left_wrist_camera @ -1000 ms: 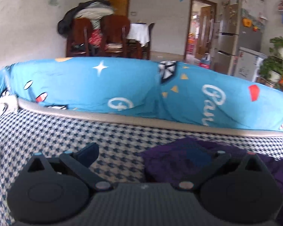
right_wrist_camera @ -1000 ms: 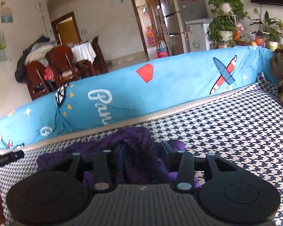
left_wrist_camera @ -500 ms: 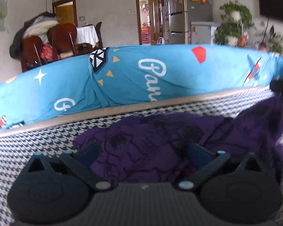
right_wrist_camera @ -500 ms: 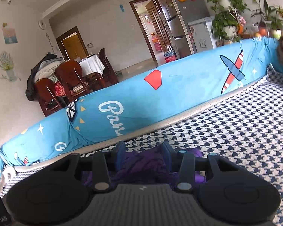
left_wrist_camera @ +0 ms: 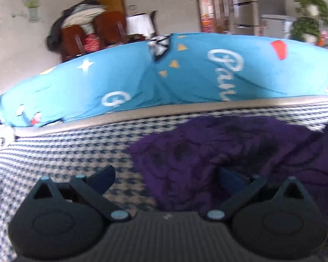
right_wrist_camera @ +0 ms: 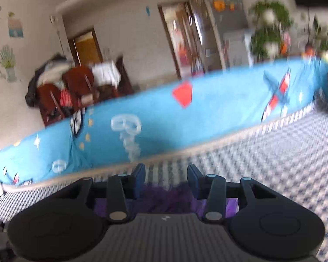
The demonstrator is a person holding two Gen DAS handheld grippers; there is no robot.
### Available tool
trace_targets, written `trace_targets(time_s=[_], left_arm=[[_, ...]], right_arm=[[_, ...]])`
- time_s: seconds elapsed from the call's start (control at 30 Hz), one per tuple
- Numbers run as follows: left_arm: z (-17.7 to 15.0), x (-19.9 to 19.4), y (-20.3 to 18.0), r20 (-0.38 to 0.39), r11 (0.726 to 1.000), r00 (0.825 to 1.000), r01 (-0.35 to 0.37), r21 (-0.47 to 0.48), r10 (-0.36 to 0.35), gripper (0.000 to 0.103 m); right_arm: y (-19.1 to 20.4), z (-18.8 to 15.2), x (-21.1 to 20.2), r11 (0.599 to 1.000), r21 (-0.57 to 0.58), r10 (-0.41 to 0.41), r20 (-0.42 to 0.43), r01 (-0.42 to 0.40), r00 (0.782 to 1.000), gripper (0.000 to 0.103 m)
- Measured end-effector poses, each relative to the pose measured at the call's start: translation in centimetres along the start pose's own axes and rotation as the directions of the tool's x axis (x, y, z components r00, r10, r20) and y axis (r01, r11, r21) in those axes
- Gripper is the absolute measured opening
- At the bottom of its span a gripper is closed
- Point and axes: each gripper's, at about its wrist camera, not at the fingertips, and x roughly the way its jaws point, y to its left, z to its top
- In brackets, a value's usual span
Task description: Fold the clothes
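Your left gripper (left_wrist_camera: 166, 175) stands wide open and empty just above the houndstooth-checked blue-and-white bed cover (left_wrist_camera: 61, 152), its right finger over the edge of the crumpled dark purple garment (left_wrist_camera: 229, 150) lying there. Your right gripper (right_wrist_camera: 166, 180) is narrowed around a bunched fold of that same purple garment (right_wrist_camera: 164, 198), though motion blur hides whether the pads truly pinch it. Behind both runs the bright blue printed bolster (right_wrist_camera: 155, 118).
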Motion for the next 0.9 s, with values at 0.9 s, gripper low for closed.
trace_targets(time_s=[0.9], left_arm=[[0.3,1.5,6.7,-0.060,0.977,0.997,-0.051,-0.205,0.040,0.103]], right_arm=[[1.5,-2.2,1.8,0.963,0.146,0.248,-0.159,-0.225,0.956,0.047]])
